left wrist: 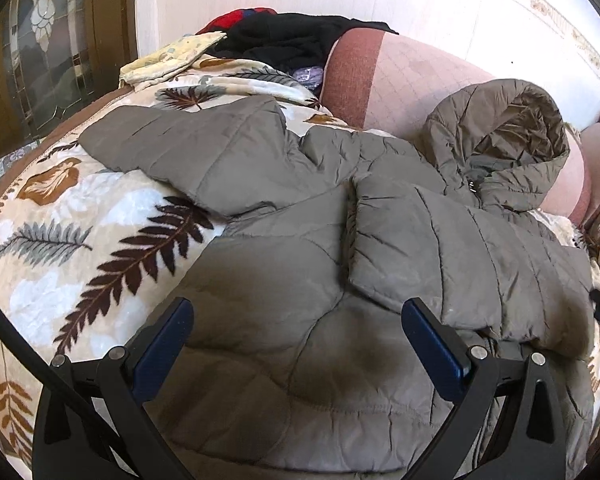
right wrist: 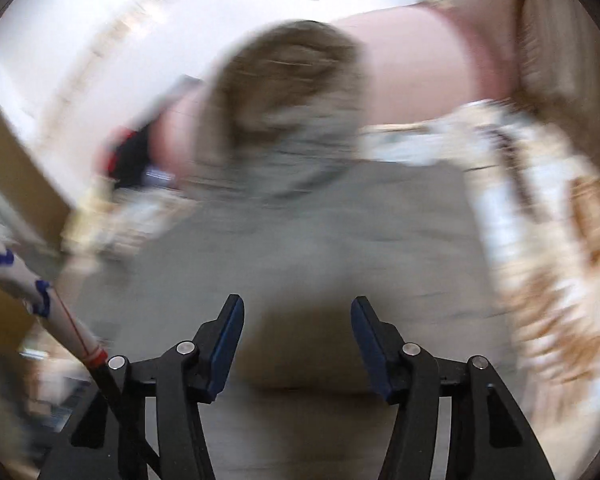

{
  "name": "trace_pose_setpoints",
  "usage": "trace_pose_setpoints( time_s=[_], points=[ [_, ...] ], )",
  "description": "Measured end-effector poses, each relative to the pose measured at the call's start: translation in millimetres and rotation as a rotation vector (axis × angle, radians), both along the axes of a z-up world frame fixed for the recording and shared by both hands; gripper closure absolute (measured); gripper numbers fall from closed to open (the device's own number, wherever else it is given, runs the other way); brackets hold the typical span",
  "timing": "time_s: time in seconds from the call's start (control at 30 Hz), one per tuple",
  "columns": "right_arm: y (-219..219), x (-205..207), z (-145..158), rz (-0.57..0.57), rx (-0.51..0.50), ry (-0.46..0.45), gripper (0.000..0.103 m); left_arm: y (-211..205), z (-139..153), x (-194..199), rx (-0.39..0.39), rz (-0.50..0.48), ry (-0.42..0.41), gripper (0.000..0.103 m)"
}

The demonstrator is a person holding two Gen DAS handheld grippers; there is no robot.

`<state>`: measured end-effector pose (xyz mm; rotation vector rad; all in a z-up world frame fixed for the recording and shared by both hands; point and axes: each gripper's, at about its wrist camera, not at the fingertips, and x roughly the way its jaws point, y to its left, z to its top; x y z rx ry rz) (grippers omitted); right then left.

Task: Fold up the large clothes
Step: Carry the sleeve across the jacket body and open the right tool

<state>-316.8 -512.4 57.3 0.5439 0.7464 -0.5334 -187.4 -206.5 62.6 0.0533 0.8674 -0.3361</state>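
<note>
A grey-brown quilted hooded jacket (left wrist: 300, 240) lies spread on a leaf-patterned blanket (left wrist: 80, 232). Its hood (left wrist: 512, 140) rests against the pink sofa back. One sleeve (left wrist: 420, 248) is folded across the body, and the other sleeve (left wrist: 188, 152) reaches out to the left. My left gripper (left wrist: 296, 308) hovers open over the jacket's lower body with nothing between its blue pads. The right wrist view is blurred. There my right gripper (right wrist: 298, 302) stands open above the jacket (right wrist: 320, 232), its pads apart with no cloth between them, and the hood (right wrist: 288, 80) lies beyond.
A pile of black and red clothes (left wrist: 284, 40) and a pale yellow cloth (left wrist: 172, 56) sit at the far left end of the sofa. The pink backrest (left wrist: 400, 76) runs behind the jacket. A glass-panelled door (left wrist: 48, 40) stands at the left.
</note>
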Motion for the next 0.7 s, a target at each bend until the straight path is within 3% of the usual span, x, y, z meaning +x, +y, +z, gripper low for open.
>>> trace_pose_setpoints(
  time_s=[0.13, 0.3, 0.4, 0.5, 0.7],
  points=[
    [-15.4, 2.0, -39.9, -0.04, -0.034, 0.153, 0.042, -22.0, -9.1, 18.0, 0.037, -0.028, 0.016, 0.0],
    [-9.0, 12.2, -63.3, -0.015, -0.075, 0.221, 0.042, -48.6, -33.3, 38.9, 0.129, -0.074, 0.068, 0.0],
    [-16.1, 8.1, -60.5, -0.01, -0.038, 0.204, 0.042, -51.8, -34.5, 39.3, 0.137, -0.099, 0.075, 0.0],
    [-7.2, -10.6, -46.3, -0.014, -0.013, 0.109, 0.041, -48.1, -23.2, 33.2, 0.092, -0.112, 0.062, 0.0],
    [49.1, -59.1, -29.8, 0.031, 0.045, 0.029, 0.035, -37.9, 4.2, -2.3, 0.03, -0.188, -0.012, 0.0]
  ],
)
